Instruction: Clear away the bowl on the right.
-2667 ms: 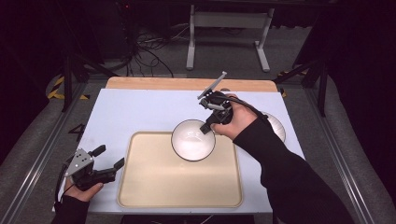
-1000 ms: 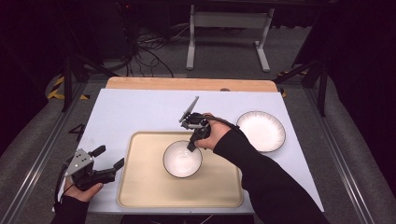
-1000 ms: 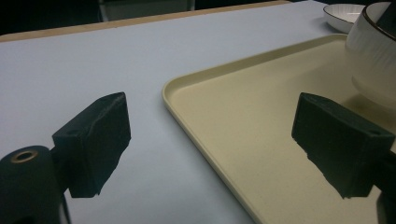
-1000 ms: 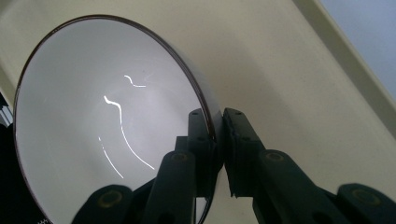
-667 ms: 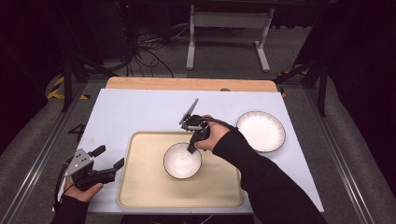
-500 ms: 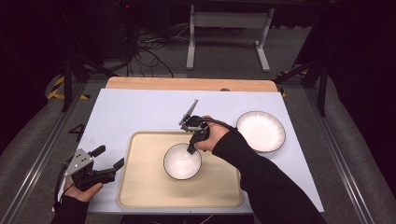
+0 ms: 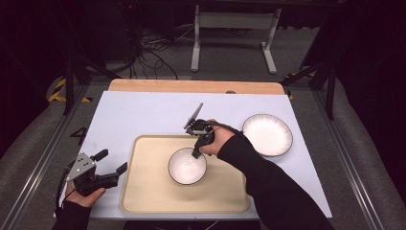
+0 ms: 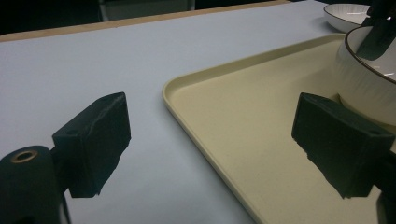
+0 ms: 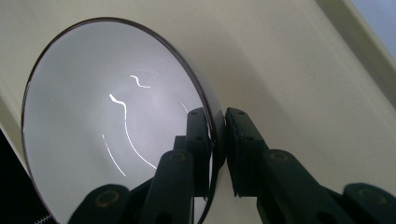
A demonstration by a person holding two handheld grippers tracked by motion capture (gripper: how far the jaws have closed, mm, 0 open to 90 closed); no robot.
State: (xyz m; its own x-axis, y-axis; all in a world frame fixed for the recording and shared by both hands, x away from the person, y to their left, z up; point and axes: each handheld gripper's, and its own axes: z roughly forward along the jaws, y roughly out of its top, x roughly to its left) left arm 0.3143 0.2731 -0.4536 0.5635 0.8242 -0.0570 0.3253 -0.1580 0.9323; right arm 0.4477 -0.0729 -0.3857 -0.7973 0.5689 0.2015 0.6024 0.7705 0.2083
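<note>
A white plate (image 7: 267,134) with a dark rim sits at right of centre in the high view, just beyond the beige tray (image 7: 143,191), well apart from my working tongs and blocking nothing; my own dark sleeve (image 7: 268,187) crosses the tray's lower right corner. The tray lies on a pale blue-white counter (image 7: 139,115) with a wooden strip along its far edge, and past that, in the upper frame, grey floor, loose black cables and a metal stand's legs fade into a dark room. The white bowl (image 7: 186,166) stands upright on the tray at the centre of the frame, mouth facing up; being round, it has no long axis to speak of. My right tongs (image 7: 195,154) come down on its far-right rim, and in the right gripper view (image 9: 218,135) the jaws are clamped on the bowl's wall, one pad inside, one outside. My left tongs (image 7: 111,165) rest at lower left of the high view, off the tray's left edge, jaws wide apart and holding nothing, aimed across the tray toward the bowl (image 8: 369,79).
</note>
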